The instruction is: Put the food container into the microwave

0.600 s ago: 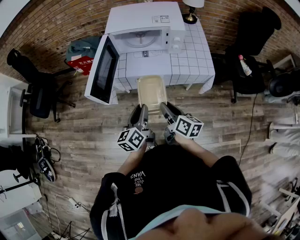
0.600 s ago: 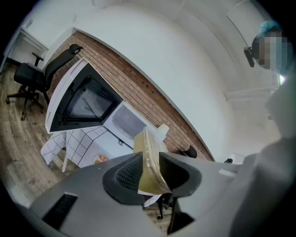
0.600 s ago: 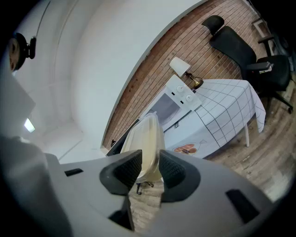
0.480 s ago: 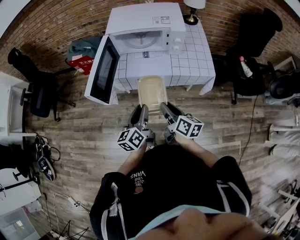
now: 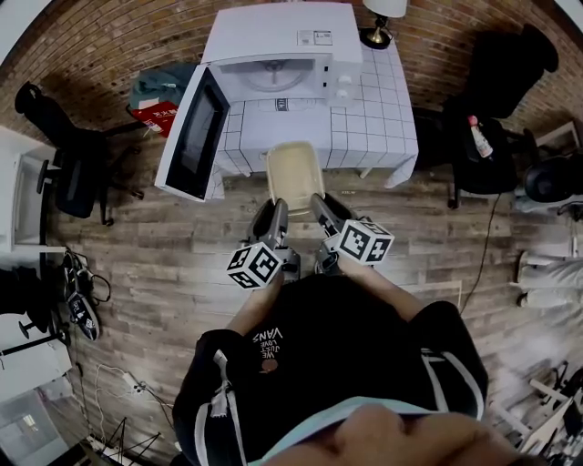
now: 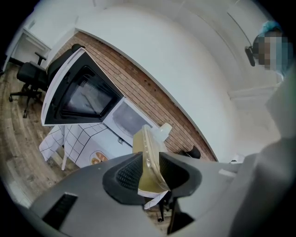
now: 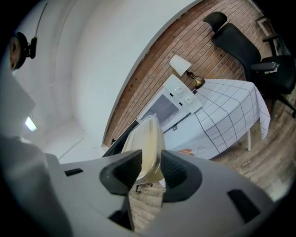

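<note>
A beige, lidded food container (image 5: 294, 170) hangs in the air just in front of the table's near edge. My left gripper (image 5: 277, 208) is shut on its near left rim, my right gripper (image 5: 318, 201) on its near right rim. In the left gripper view the container (image 6: 149, 159) sits edge-on, squeezed between the black pads (image 6: 130, 173). The right gripper view shows the container (image 7: 146, 148) the same way. The white microwave (image 5: 284, 56) stands on the table with its door (image 5: 193, 136) swung wide to the left and its cavity (image 5: 271, 77) showing.
The table wears a white checked cloth (image 5: 373, 109). A lamp (image 5: 380, 20) stands at its back right corner. Black office chairs (image 5: 480, 91) stand on the right and another (image 5: 73, 168) on the left. A red bag (image 5: 151, 116) lies on the wooden floor beside the door.
Both grippers and the container have moved a little nearer to the table and microwave. The grip on the container is the same.
</note>
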A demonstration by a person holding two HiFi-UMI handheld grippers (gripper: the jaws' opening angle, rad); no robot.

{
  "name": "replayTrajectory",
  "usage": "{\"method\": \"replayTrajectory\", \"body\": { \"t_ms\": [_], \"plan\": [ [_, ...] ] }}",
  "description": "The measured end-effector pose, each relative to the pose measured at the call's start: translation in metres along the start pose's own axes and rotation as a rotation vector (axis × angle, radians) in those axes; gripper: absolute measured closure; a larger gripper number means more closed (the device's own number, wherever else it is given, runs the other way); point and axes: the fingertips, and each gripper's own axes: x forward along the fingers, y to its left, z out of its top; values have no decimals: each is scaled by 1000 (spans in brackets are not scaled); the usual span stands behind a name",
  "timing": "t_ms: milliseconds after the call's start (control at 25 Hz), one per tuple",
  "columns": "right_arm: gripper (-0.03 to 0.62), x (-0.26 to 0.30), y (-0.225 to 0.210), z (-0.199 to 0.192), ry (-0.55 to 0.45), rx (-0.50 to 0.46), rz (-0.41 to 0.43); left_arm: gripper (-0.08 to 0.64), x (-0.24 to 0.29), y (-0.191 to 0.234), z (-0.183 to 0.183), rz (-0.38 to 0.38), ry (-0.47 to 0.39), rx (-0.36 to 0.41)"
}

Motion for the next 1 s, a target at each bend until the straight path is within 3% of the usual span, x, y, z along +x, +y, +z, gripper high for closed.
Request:
{"method": "replayTrajectory", "body": {
  "t_ms": [480,1000],
  "plan": [
    [483,18,-20,19,75,-43,48,445,23,1,-10,69,-35,-11],
    [483,69,-29,38,65,-20,4,445,68,30,14,58,6,-24]
  ]
}}
